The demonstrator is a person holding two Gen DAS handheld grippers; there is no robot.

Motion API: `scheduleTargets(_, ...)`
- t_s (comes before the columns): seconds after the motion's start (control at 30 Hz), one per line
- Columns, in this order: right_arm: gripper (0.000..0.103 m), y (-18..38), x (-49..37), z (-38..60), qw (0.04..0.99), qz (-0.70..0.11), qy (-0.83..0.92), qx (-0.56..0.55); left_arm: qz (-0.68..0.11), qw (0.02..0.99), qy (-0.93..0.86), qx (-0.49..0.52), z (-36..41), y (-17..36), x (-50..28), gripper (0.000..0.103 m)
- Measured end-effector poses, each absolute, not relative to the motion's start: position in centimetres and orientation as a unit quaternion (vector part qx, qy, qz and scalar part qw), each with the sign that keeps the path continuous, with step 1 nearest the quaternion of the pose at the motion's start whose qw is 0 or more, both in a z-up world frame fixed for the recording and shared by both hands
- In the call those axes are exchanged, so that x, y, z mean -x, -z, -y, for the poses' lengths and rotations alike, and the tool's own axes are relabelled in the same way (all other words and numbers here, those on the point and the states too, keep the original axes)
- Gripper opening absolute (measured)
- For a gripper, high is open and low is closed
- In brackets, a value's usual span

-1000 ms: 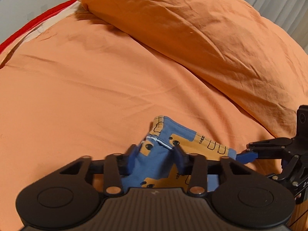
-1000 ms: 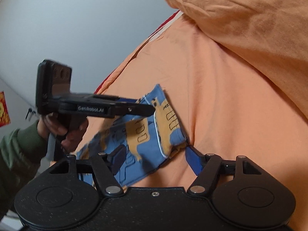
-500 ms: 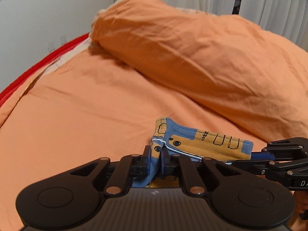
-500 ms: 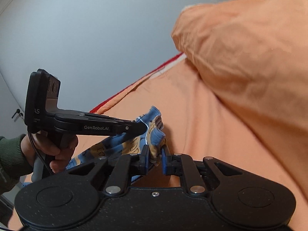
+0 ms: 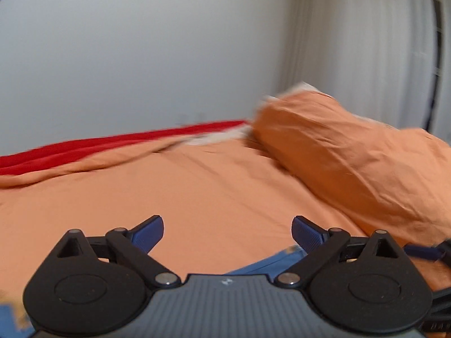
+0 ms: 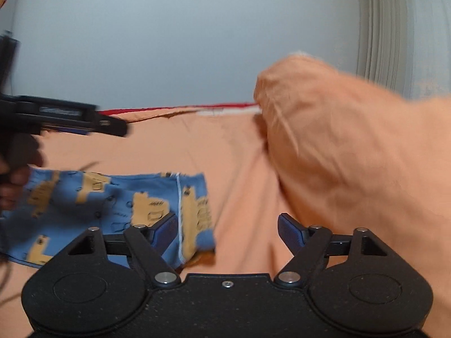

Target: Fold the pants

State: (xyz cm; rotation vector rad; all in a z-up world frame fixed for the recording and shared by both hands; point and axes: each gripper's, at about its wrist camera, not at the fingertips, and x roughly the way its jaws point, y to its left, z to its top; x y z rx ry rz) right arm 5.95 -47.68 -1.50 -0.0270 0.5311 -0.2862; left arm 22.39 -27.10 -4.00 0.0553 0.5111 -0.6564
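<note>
The blue pants [image 6: 112, 205] with a yellow animal print lie folded and flat on the orange bed sheet [image 6: 234, 152]. My right gripper [image 6: 228, 231] hovers over their right edge. Its jaws are opening and wide apart, and the pads press on nothing. In the left wrist view only a blue sliver of the pants [image 5: 270, 262] shows under the gripper body. My left gripper [image 5: 227, 231] is also opening, with only bare sheet between its fingers. From the right wrist view the left gripper [image 6: 112, 125] hangs above the pants' far left part, held by a hand [image 6: 14, 169].
A bulky orange duvet heap [image 6: 352, 146] rises at the right. A red cover edge [image 5: 112, 143] runs along the grey wall behind the bed. White curtains [image 5: 366, 56] hang at the far right. A blue fingertip of the right gripper [image 5: 422, 252] shows at the left wrist view's right edge.
Half a second ago both grippers were shut on the pants' edge. Both have since let go and spread wide. The pants now lie flat, and the left gripper has drawn away from them.
</note>
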Motion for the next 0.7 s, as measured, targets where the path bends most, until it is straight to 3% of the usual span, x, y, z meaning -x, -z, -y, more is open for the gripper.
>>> scheduleTargets(0.1,0.097,1.6,-7.9,45.7,0.957,-0.243,0.133,0.085,-0.242,0.937,0.245,-0.061,23.4,5.0,-20.1,0.102)
scheduleTargets(0.3,0.098,3.8,-12.8,40.1,0.949,-0.256,0.062,0.172,-0.225,0.946,0.119,-0.203,18.3,8.3,-17.9,0.103)
scheduleTargets(0.5,0.102,5.9,-14.9,40.9,0.935,-0.264,0.106,0.212,-0.28,0.95,0.061,-0.123,9.0,8.2,-19.3,0.103)
scheduleTargets(0.7,0.102,3.9,-15.6,41.5,0.922,-0.25,0.159,0.251,-0.265,0.958,-0.005,-0.111,3.8,6.8,-20.0,0.103)
